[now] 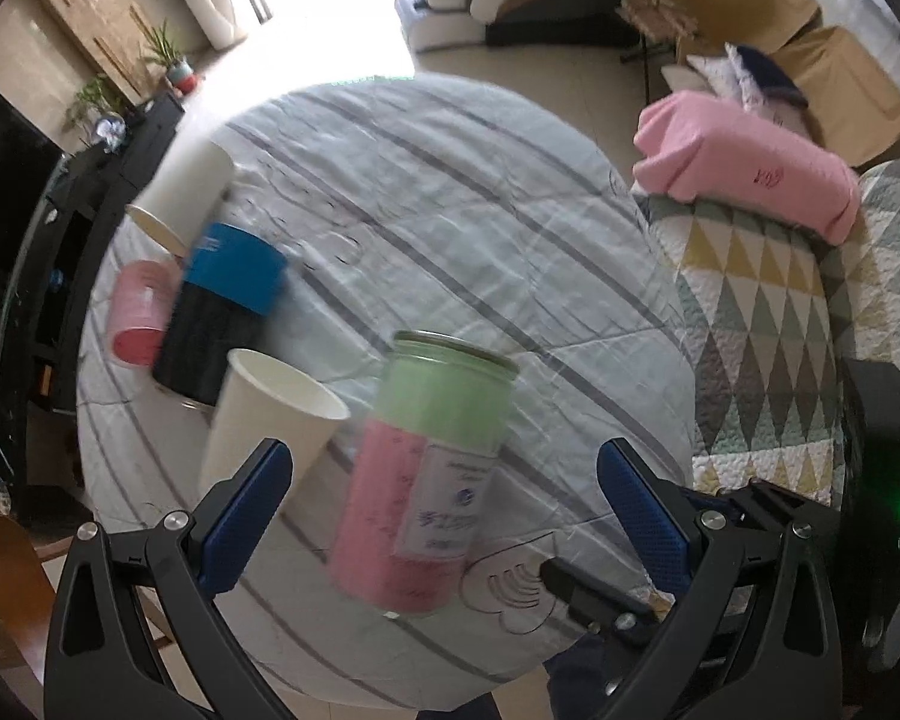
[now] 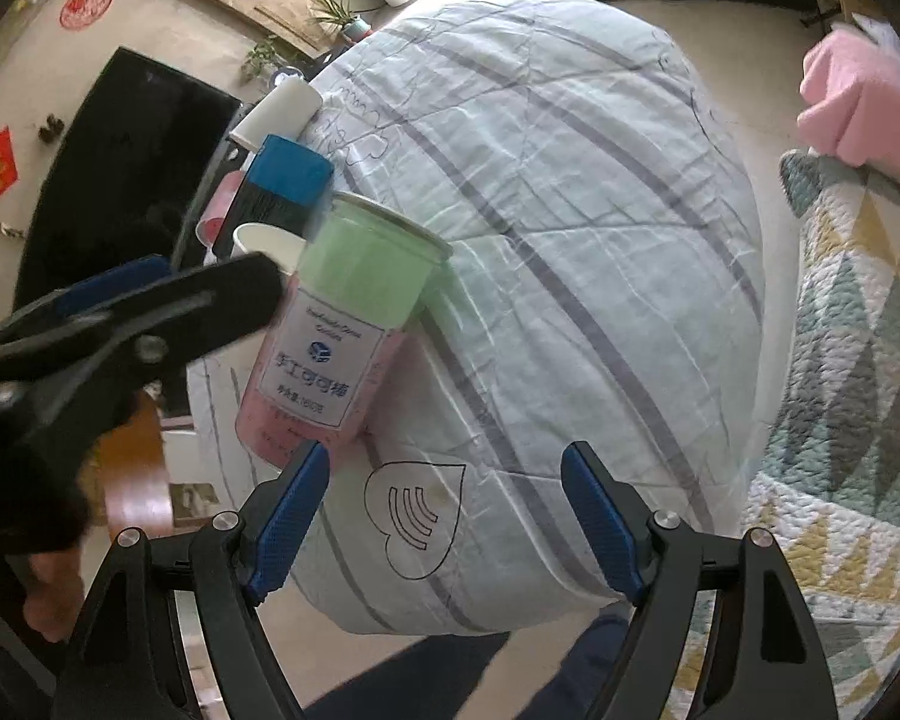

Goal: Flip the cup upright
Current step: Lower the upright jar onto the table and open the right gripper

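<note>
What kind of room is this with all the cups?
It looks like a home living room. A round table with a striped cloth holds the cups, a sofa with a patterned quilt sits beside it, and a dark TV and potted plants stand by the wall.

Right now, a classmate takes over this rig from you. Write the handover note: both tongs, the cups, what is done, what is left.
Left tongs: open, empty, above the near table edge.
Right tongs: open, empty, over the striped cloth.
Near white cup: upright, mouth up, by the left tongs, beside the pink-green jar.
Far white cup: on its side at the far edge.
Pink cup: seems tipped, partly behind the blue-black canister.
Done: near cup stands.
Left: probably righting the far white cup, perhaps the pink one.
</note>
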A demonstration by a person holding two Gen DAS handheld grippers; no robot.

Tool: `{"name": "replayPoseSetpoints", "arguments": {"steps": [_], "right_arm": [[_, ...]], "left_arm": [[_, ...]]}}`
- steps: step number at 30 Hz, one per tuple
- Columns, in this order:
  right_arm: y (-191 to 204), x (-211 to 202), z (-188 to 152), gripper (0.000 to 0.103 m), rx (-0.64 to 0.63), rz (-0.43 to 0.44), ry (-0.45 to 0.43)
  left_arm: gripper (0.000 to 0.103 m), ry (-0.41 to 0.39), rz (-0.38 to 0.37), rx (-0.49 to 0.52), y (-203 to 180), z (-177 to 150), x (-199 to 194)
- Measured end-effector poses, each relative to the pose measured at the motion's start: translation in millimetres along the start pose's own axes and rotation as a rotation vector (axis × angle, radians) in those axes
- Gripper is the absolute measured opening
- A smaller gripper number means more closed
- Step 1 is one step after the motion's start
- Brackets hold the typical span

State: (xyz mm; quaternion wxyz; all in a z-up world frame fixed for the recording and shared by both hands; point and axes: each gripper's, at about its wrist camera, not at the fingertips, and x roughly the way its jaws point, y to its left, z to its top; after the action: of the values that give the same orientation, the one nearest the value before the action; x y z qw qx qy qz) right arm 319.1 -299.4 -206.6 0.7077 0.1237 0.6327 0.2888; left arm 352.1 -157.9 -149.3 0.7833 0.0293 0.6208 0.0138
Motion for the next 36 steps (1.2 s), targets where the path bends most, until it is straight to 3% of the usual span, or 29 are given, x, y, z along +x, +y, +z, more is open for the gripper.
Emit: {"name": "replayPoseSetpoints", "arguments": {"steps": [7, 11, 19, 20, 25, 36], "right_arm": [[-23.5, 9.7, -1.9, 0.081, 0.052, 0.061, -0.009], [-27.6, 14.1, -0.2, 0.081, 0.052, 0.074, -0.009], [-32.4, 19.9, 4.7, 0.081, 0.066, 0.099, -0.008], [-32.6, 20.7, 5.1, 0.081, 0.067, 0.098, -0.007], [-29.6, 22.3, 8.0, 0.081, 0.074, 0.106, -0.006], [-2.3, 23.5, 21.0, 0.081, 0.019, 0.108, -0.015]], "left_arm": [[0.103, 0.114, 0.012, 0.006, -7.2, 15.3, 39.5], [0.103, 0.141, 0.036, 0.029, -12.2, 19.3, 53.7], [0.087, 0.189, 0.095, 0.061, -15.6, 25.6, 80.2], [0.078, 0.181, 0.102, 0.052, -13.8, 26.4, 79.2], [0.078, 0.122, 0.032, -0.021, 4.4, 28.3, 62.4], [0.077, -0.173, -0.081, -0.165, 42.9, 18.7, -2.3]]}}
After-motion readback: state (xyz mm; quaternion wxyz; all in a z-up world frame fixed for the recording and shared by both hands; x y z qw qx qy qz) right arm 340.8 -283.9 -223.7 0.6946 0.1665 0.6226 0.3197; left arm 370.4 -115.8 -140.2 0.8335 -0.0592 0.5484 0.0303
